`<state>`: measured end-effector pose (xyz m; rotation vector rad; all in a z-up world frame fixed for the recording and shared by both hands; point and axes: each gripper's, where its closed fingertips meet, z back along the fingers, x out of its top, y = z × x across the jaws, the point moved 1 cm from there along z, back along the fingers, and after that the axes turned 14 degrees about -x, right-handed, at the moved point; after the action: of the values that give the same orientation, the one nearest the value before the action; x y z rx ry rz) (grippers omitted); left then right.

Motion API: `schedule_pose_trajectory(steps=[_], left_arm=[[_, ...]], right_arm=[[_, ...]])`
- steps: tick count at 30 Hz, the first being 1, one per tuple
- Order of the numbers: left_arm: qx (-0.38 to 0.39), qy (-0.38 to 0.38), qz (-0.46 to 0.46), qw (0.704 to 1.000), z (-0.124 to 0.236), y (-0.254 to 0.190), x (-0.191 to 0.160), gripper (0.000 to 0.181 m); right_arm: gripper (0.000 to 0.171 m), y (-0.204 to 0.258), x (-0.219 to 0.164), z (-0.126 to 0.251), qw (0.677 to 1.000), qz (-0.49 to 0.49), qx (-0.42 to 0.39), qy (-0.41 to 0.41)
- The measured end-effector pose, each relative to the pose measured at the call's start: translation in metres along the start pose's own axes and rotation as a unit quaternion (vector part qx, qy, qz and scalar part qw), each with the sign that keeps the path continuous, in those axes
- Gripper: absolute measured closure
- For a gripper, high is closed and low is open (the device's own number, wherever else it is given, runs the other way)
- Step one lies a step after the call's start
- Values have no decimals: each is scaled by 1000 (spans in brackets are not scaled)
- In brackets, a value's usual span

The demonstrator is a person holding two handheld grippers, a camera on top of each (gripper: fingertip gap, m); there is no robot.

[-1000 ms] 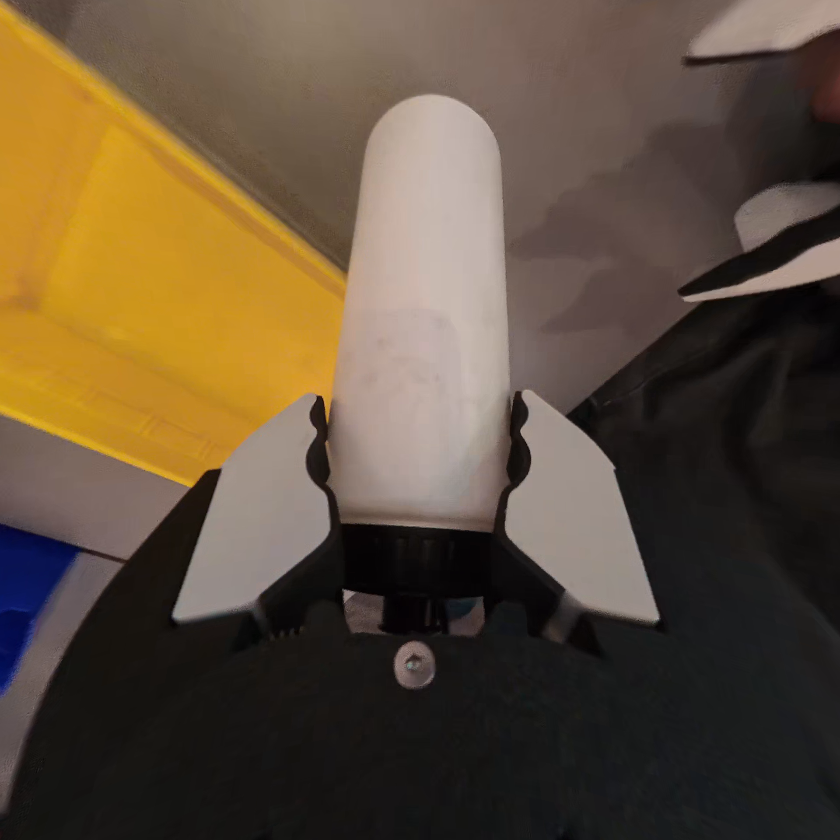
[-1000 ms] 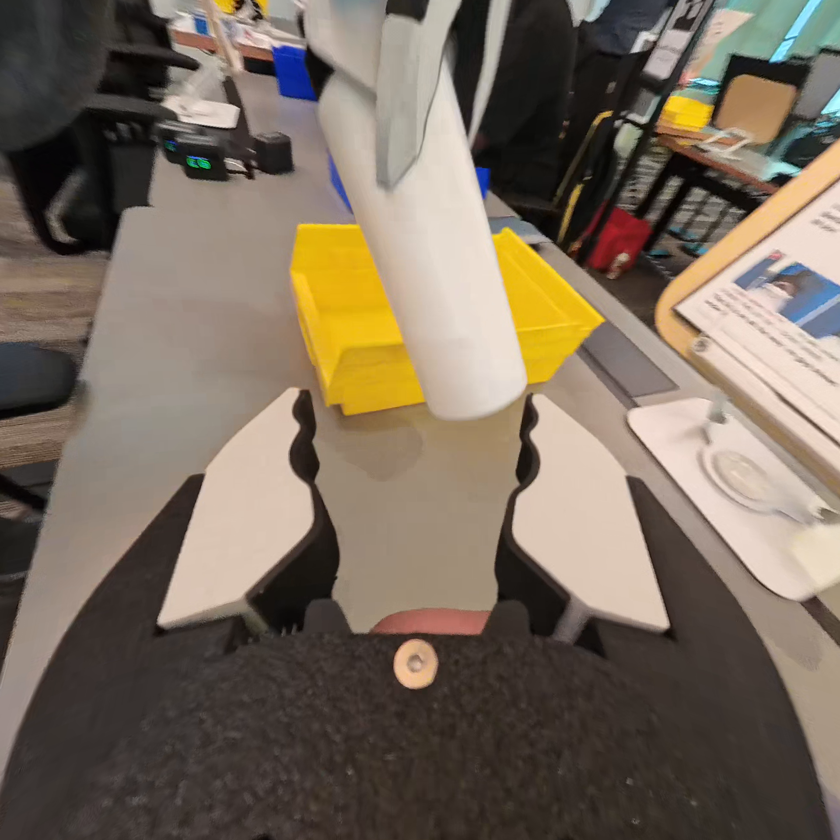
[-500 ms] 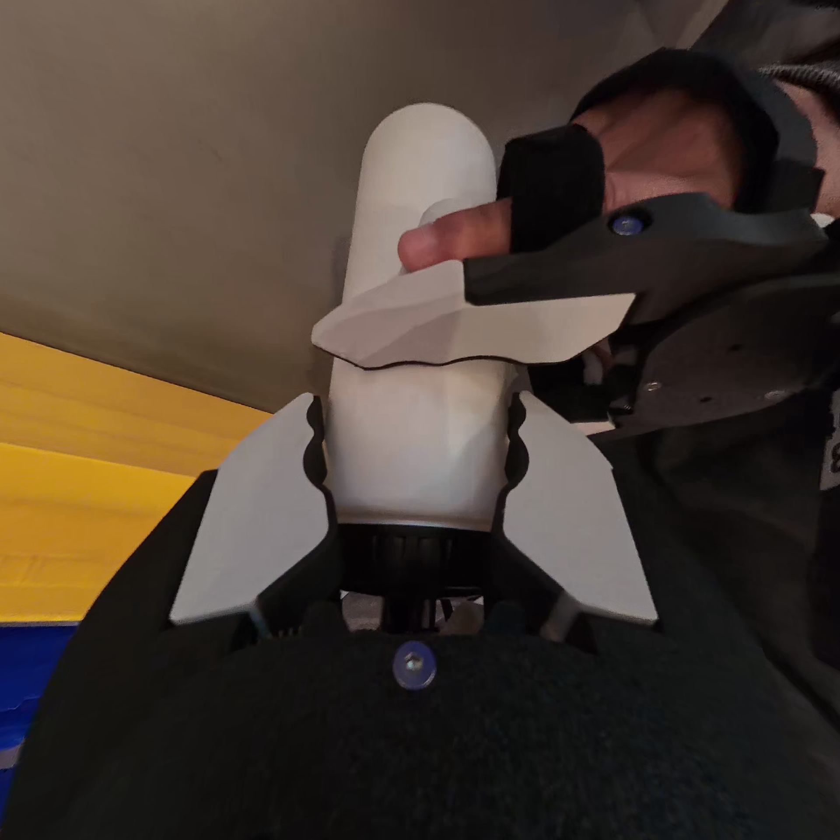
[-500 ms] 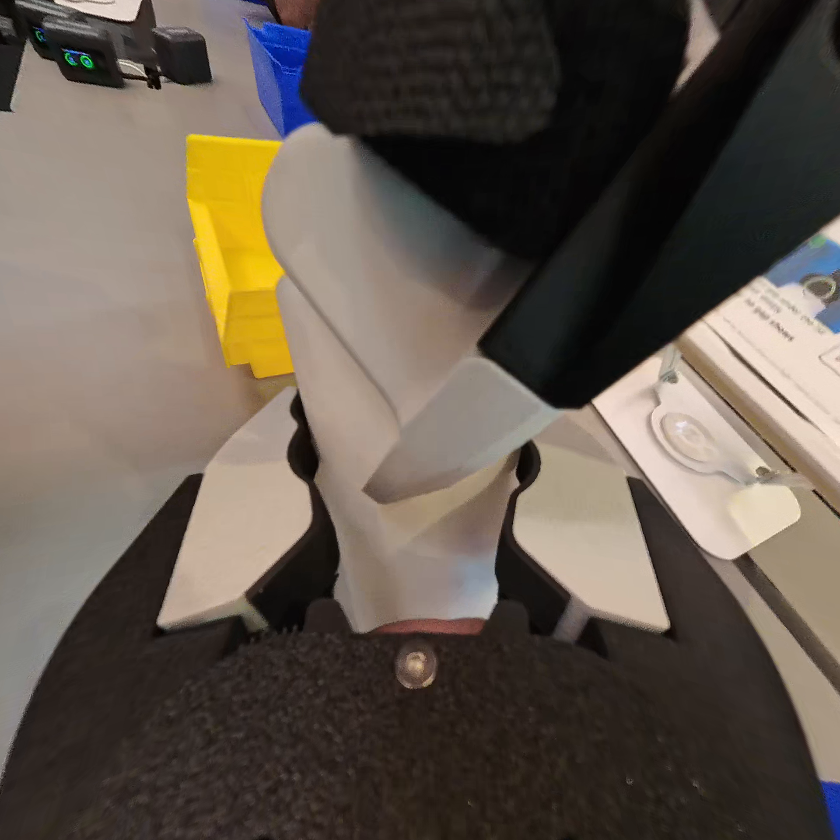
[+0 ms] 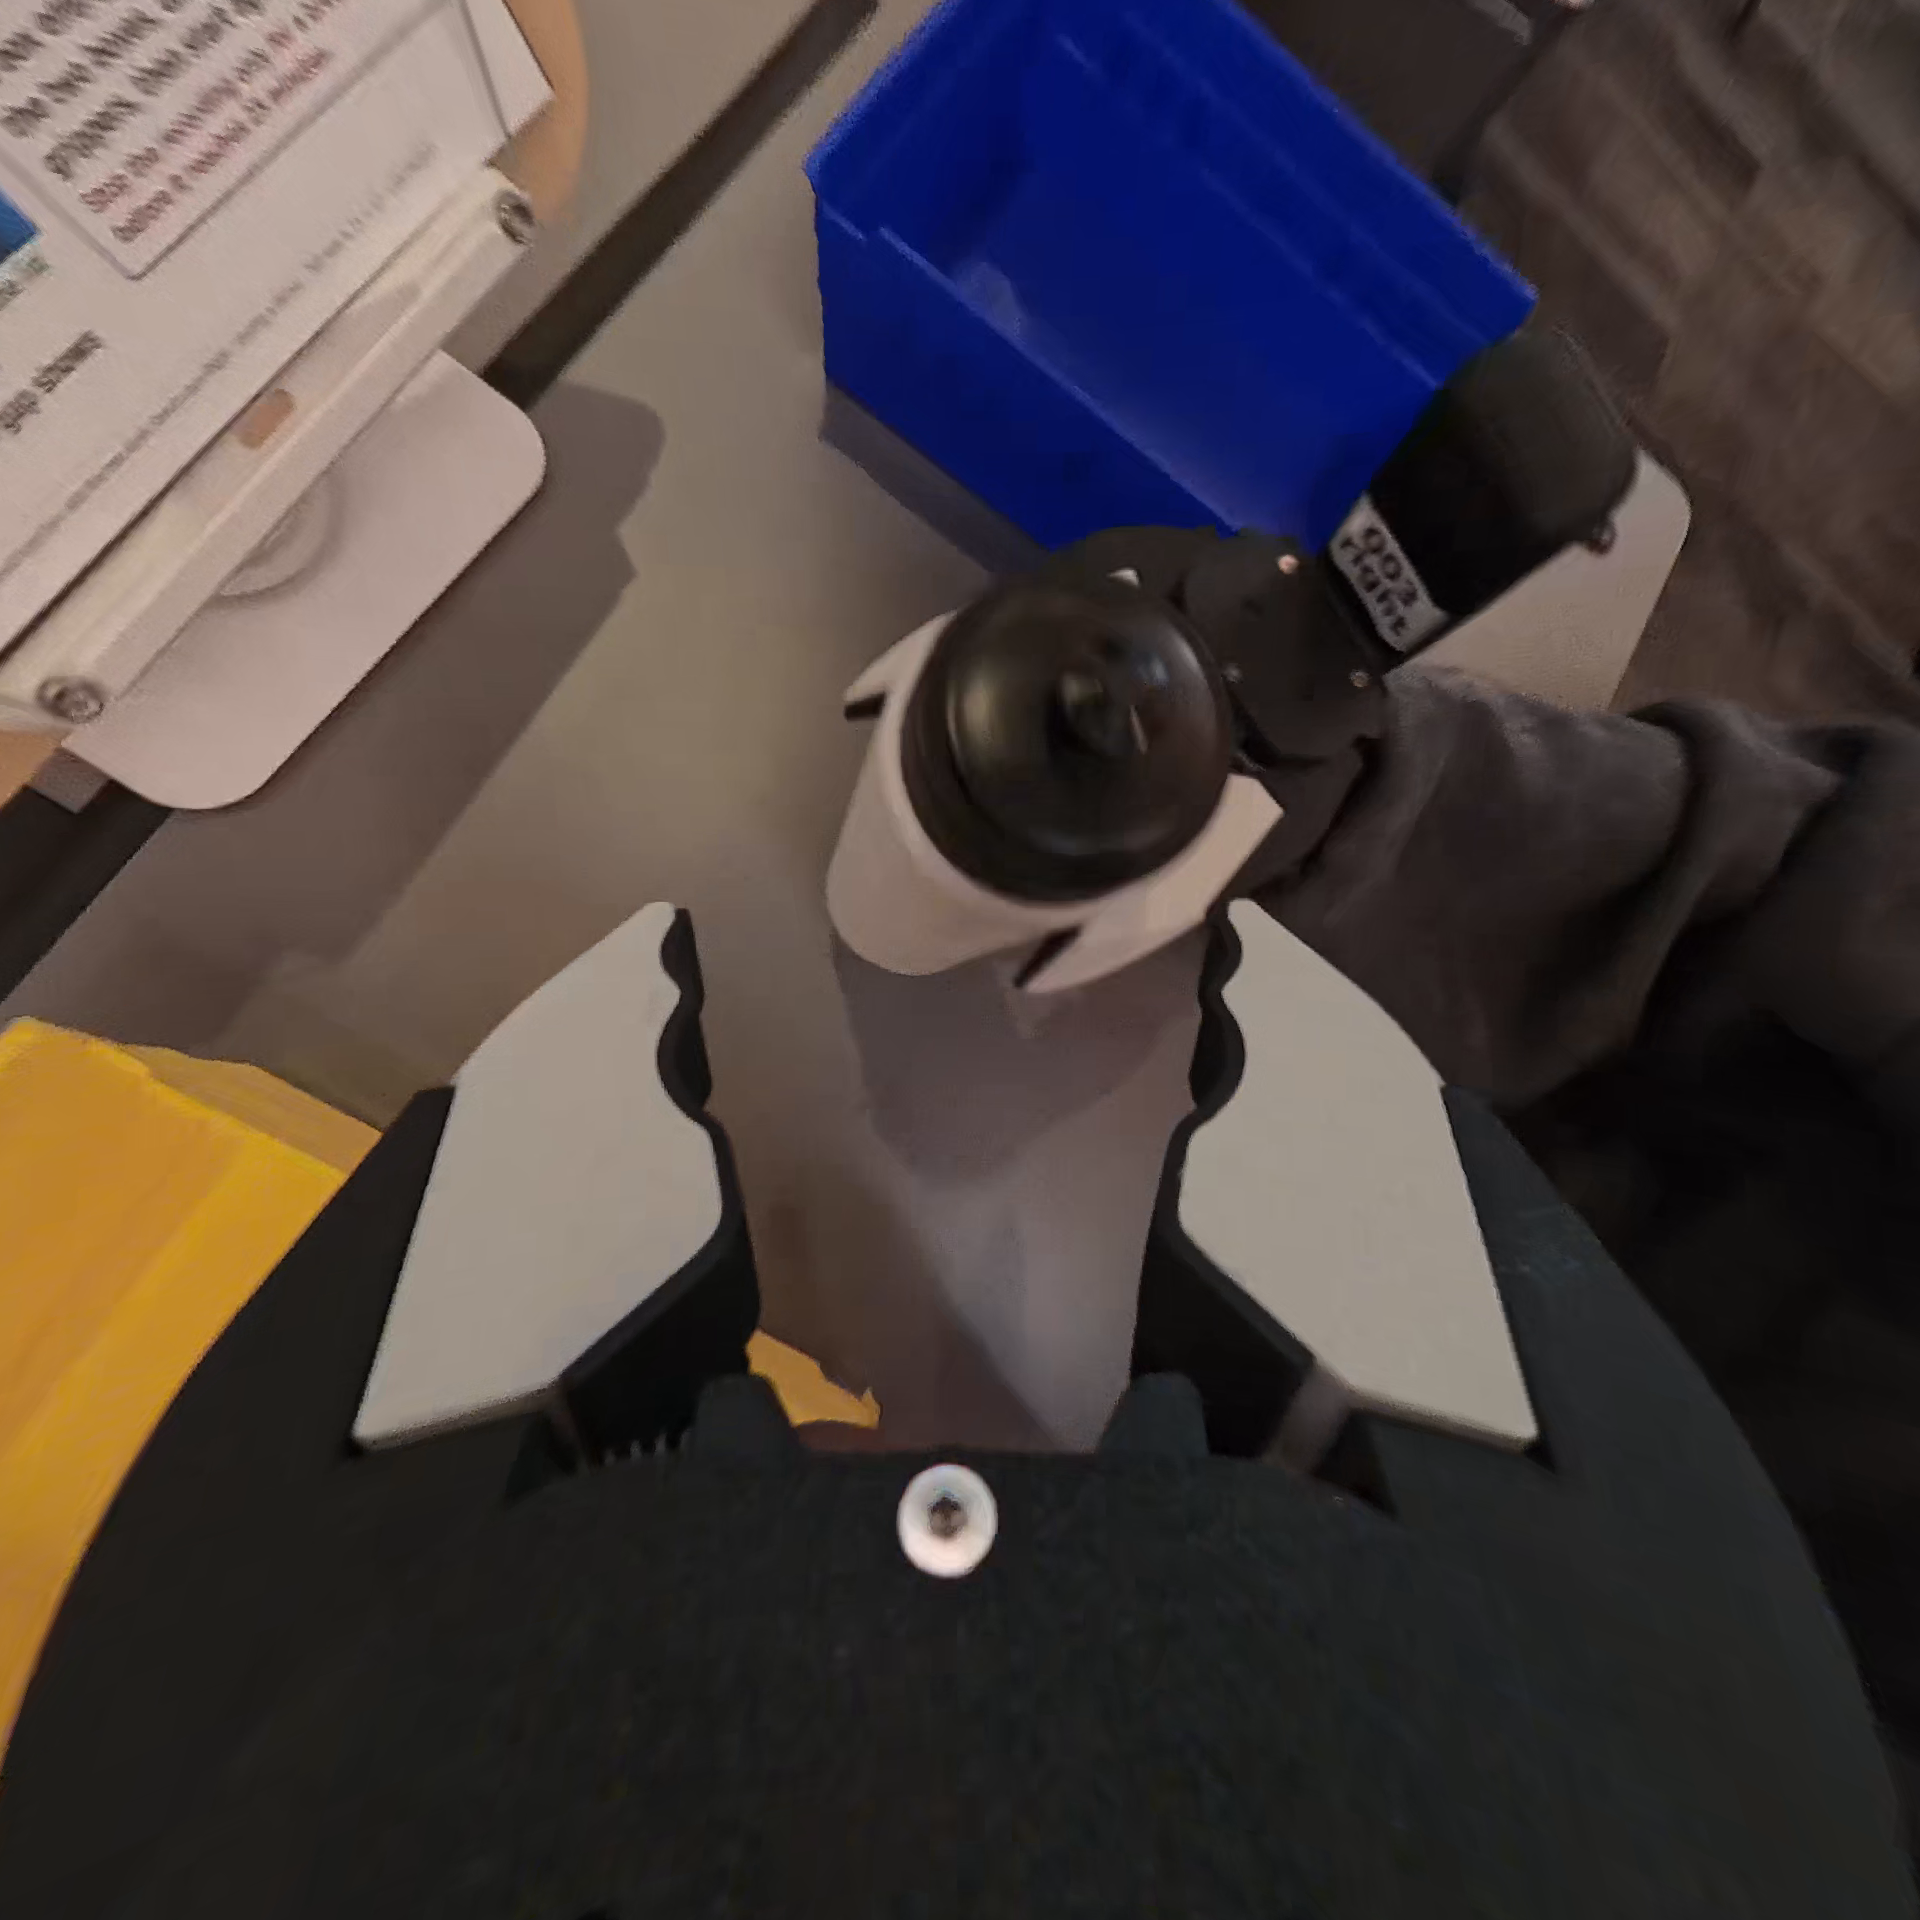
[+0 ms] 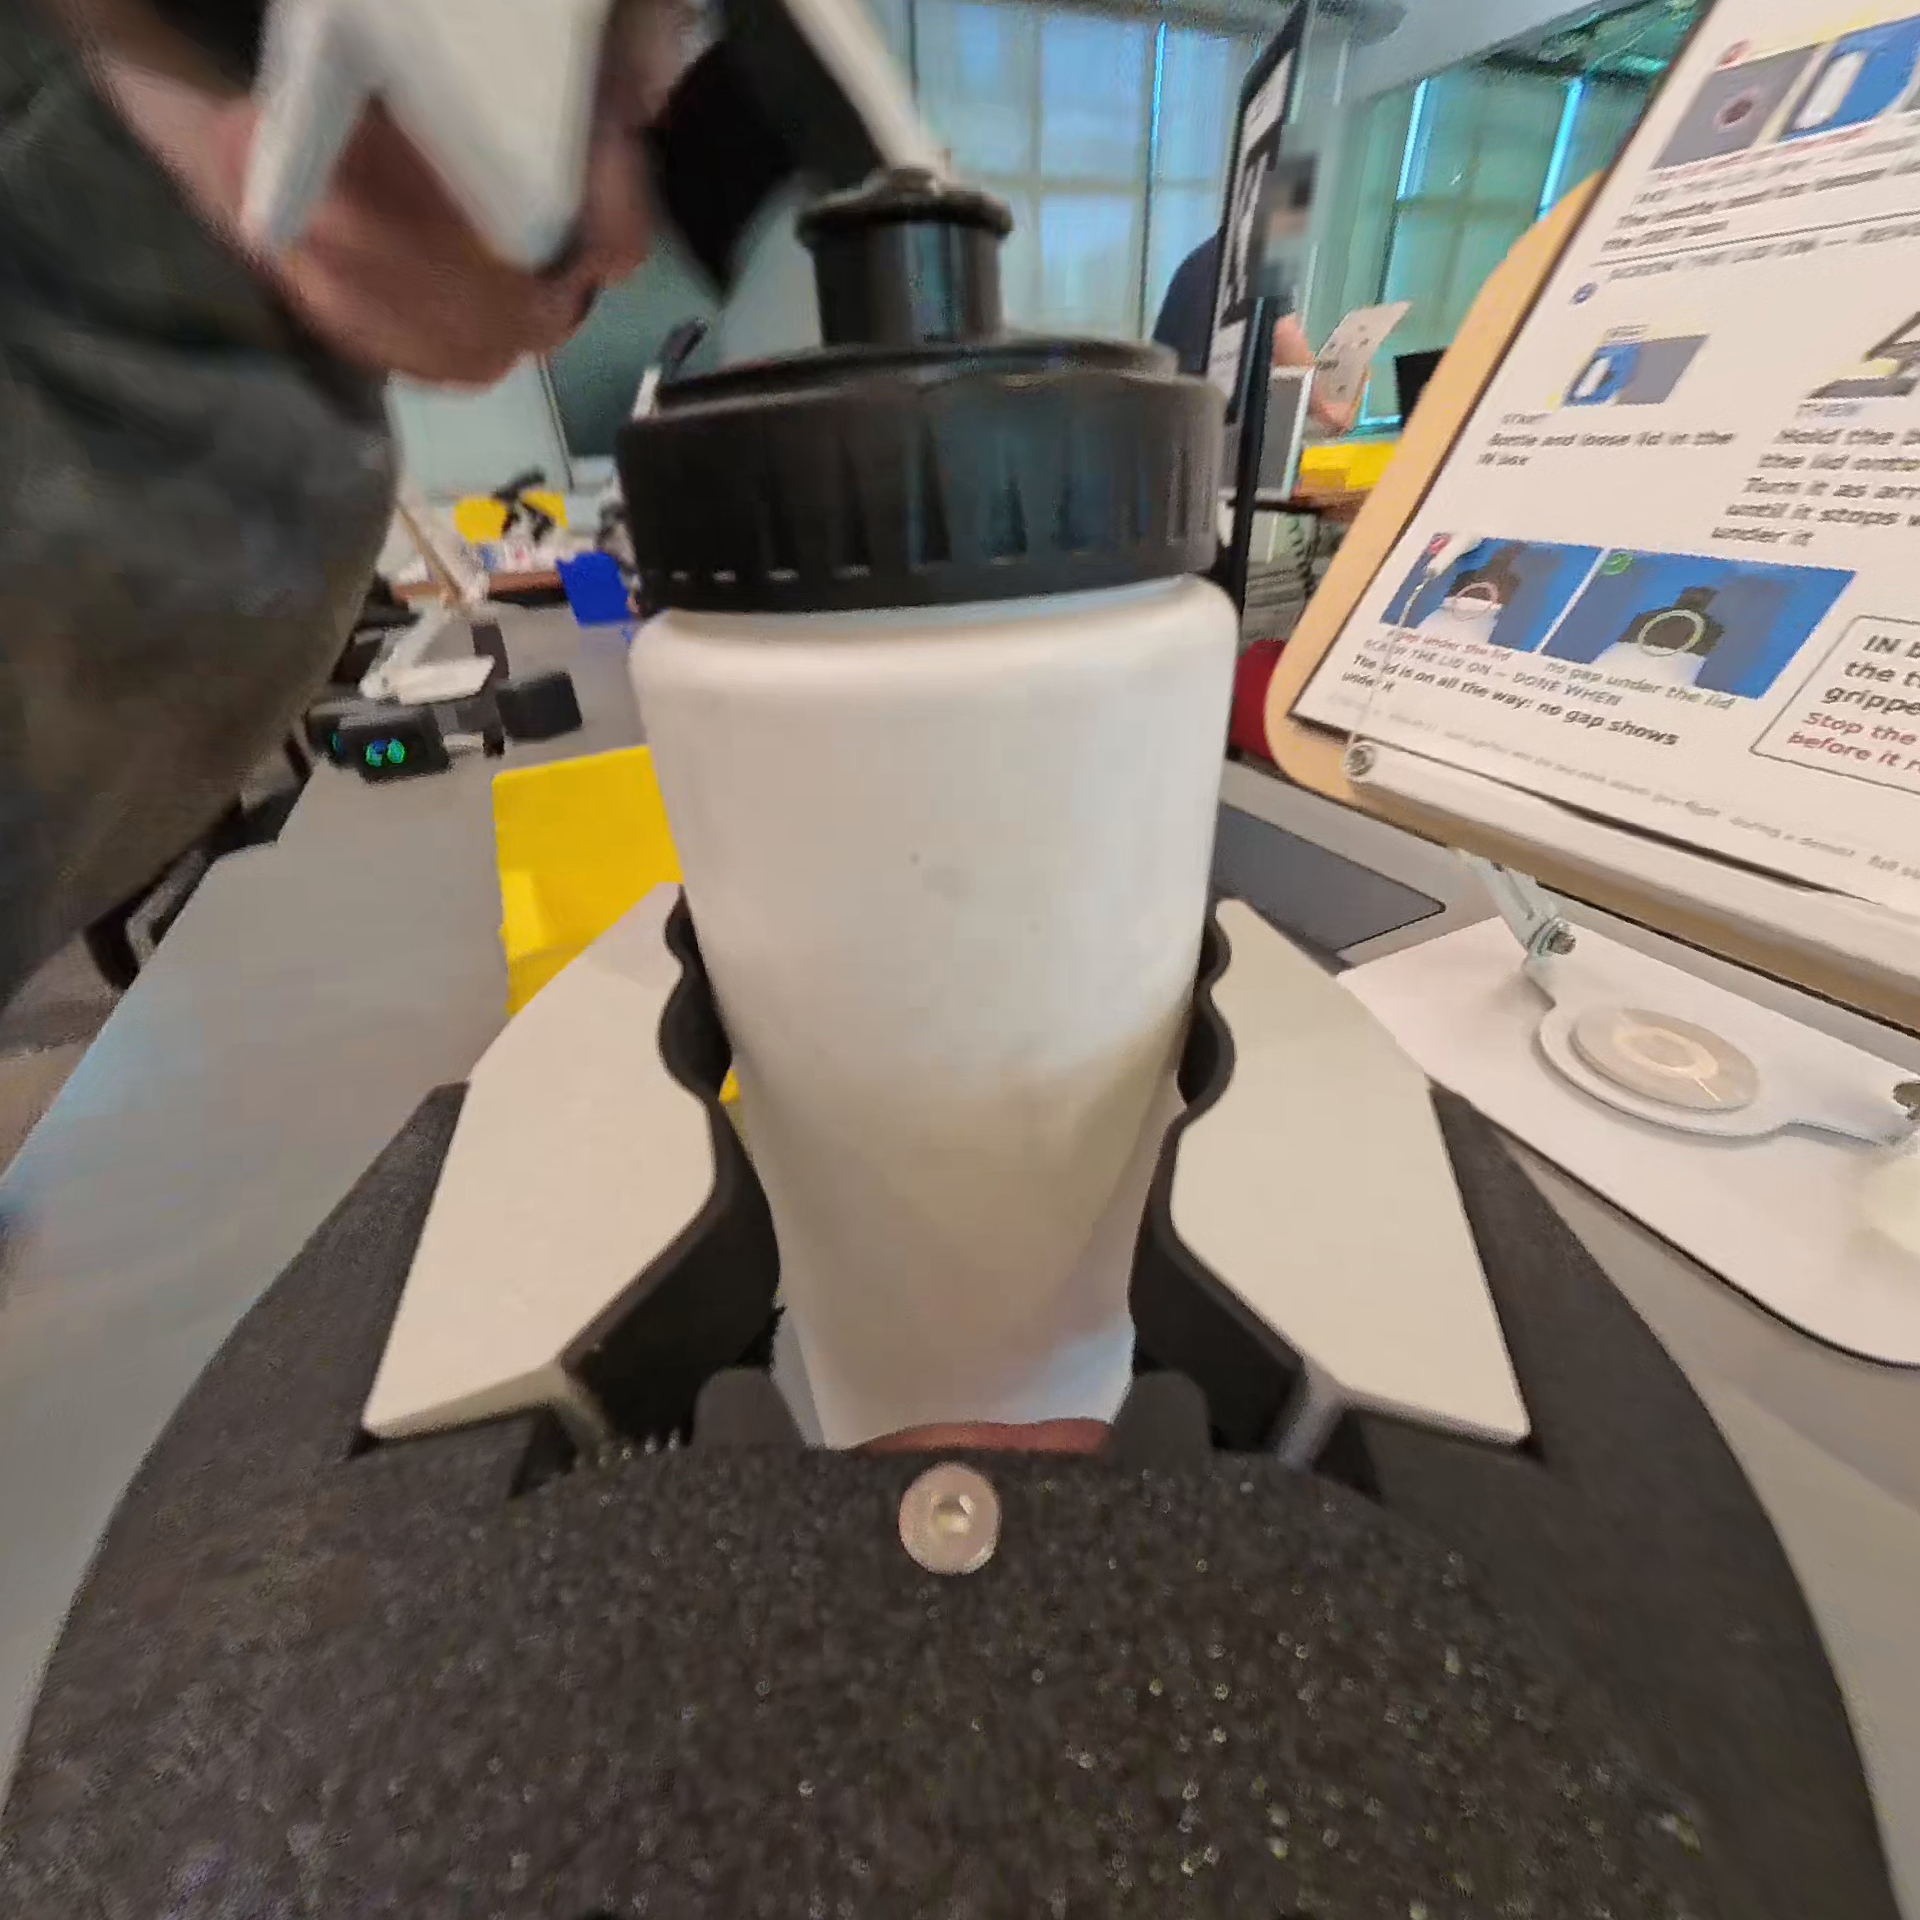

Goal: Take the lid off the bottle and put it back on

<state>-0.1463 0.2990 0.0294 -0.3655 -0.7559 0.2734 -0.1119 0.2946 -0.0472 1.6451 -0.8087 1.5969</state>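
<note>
A white bottle [image 6: 935, 935] with a black ribbed screw lid [image 6: 914, 468] and spout stands upright in my right gripper [image 6: 945, 914], which is shut on its lower body. In the left wrist view I look down on the lid [image 5: 1070, 769] and the bottle's white shoulder [image 5: 883, 894], with the right gripper's white fingers [image 5: 1153, 904] on either side of it. My left gripper [image 5: 945, 935] is open and empty, above and apart from the lid. It shows blurred at the top left of the right wrist view [image 6: 416, 114].
A blue bin [image 5: 1143, 260] sits on the grey table beyond the bottle. A yellow bin [image 5: 156, 1195] is beside it and also shows in the right wrist view [image 6: 571, 831]. An instruction board on a white stand [image 6: 1662, 468] is at the right.
My left gripper has let go of the bottle's lid end and drawn back above it. My right gripper has closed on the bottle's body, and the bottle now stands upright.
</note>
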Motion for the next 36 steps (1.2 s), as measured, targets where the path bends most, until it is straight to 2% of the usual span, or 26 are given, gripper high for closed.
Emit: schedule_pose_trajectory(steps=[3,6,10,12,15,17,20,25,29,36], left_arm=[[-5,-118,-1,993,11,-9,-28,94],[-25,-230,-10,973,3,-28,-66,102],[44,-284,-52,956,-17,-40,-122,99],[52,-326,-69,941,-22,-48,-137,105],[45,-324,-68,943,-27,-51,-151,104],[36,-326,-70,942,-21,-50,-150,101],[36,-304,-85,948,-10,-39,-136,101],[90,-234,-127,960,7,-1,-87,100],[76,-269,-133,951,11,2,-49,103],[16,-295,-116,948,3,-11,-60,107]], right_arm=[[84,-12,0,-19,999,-29,-1,-24],[85,-19,-5,-36,999,-40,7,-34],[84,-20,-20,-44,999,3,32,-18],[84,-21,-33,-45,998,33,46,1],[84,-24,-40,-41,996,43,73,-4],[84,-35,-41,-42,997,6,75,1],[84,-37,-41,-43,997,9,72,3],[84,-37,-42,-44,997,5,80,6],[84,-38,-39,-46,997,-15,71,-10],[81,-36,-17,-39,996,-22,80,-41]])
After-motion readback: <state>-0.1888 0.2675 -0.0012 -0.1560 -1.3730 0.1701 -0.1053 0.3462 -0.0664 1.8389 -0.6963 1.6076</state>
